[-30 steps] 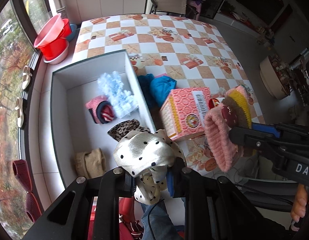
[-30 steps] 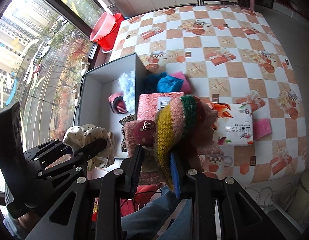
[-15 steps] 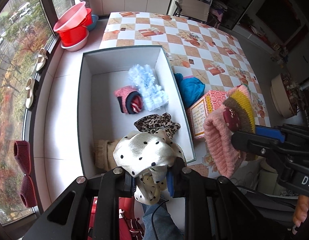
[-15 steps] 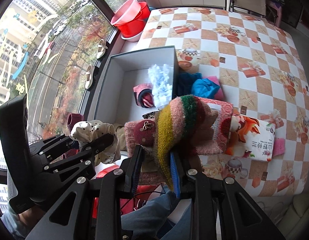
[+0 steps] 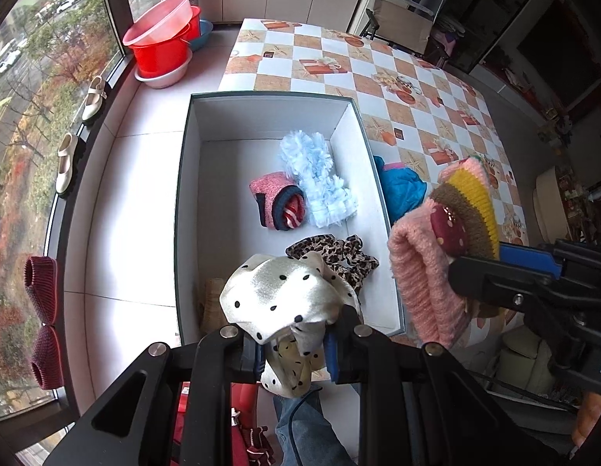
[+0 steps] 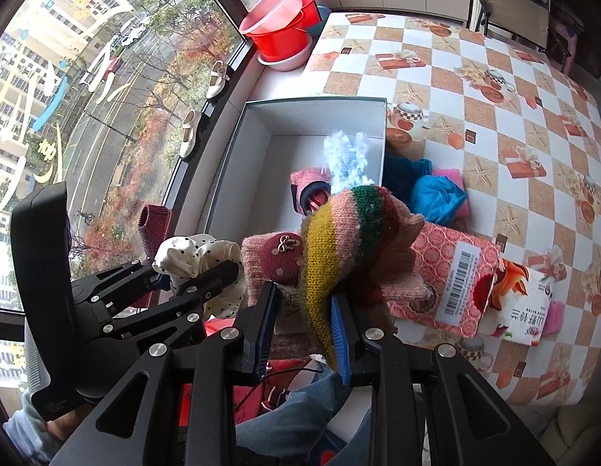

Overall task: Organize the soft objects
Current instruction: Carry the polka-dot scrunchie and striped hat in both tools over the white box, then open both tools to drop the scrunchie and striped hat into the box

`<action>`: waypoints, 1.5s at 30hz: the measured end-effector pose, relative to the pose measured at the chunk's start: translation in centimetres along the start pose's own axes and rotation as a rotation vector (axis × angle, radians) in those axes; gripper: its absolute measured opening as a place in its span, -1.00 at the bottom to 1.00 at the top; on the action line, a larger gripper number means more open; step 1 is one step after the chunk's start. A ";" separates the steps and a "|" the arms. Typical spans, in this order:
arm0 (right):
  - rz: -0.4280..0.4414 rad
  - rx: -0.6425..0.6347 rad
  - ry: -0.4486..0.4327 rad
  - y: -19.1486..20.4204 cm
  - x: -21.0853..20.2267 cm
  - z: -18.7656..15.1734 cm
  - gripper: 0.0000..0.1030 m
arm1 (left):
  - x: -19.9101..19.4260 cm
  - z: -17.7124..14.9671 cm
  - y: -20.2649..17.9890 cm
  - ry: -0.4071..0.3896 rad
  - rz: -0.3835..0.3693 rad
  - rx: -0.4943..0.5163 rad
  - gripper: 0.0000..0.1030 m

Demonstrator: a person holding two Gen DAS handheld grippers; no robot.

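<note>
1. Left wrist view: the white box (image 5: pixel 261 178) already holds a fluffy blue piece (image 5: pixel 317 178), a rolled pink sock (image 5: pixel 277 206), a leopard scrunchie (image 5: pixel 339 256) and a tan item (image 5: pixel 215 303), so the sorting looks partly done.
2. Still outside it, a blue cloth (image 5: pixel 401 190) lies on the counter (image 5: pixel 378 73) just beside the box wall.
3. The left hand-held gripper (image 5: pixel 296 345) is clamped on a white polka-dot cloth (image 5: pixel 284 295), pointing steeply down over the box's near end; a drop looks close.
4. Right wrist view: the right hand-held gripper (image 6: pixel 300 330) is clamped on a striped knit bundle (image 6: pixel 339 244), held above the box's near right edge, tilted steeply down.
5. Left to sort, as I judge it: both held pieces, the blue cloth (image 6: pixel 436 194) and a pink cloth (image 6: pixel 452 176) beside it. A pink carton (image 6: pixel 452 275) and a tissue pack (image 6: pixel 521 303) sit nearby.
</note>
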State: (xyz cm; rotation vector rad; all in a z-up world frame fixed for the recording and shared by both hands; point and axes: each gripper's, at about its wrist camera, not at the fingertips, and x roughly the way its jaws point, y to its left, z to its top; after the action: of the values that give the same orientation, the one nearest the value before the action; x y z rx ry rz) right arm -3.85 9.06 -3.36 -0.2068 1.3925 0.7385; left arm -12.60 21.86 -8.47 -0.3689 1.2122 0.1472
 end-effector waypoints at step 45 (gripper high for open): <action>0.012 -0.020 0.088 -0.9 8.2 13.5 -0.45 | 8.8 9.5 3.3 0.084 0.075 -0.161 -0.51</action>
State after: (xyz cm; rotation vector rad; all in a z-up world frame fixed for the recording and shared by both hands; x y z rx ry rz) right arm 7.61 18.56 -8.60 -0.2489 1.4712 0.7615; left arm -2.09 27.57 -14.52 -0.4740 1.3014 0.2981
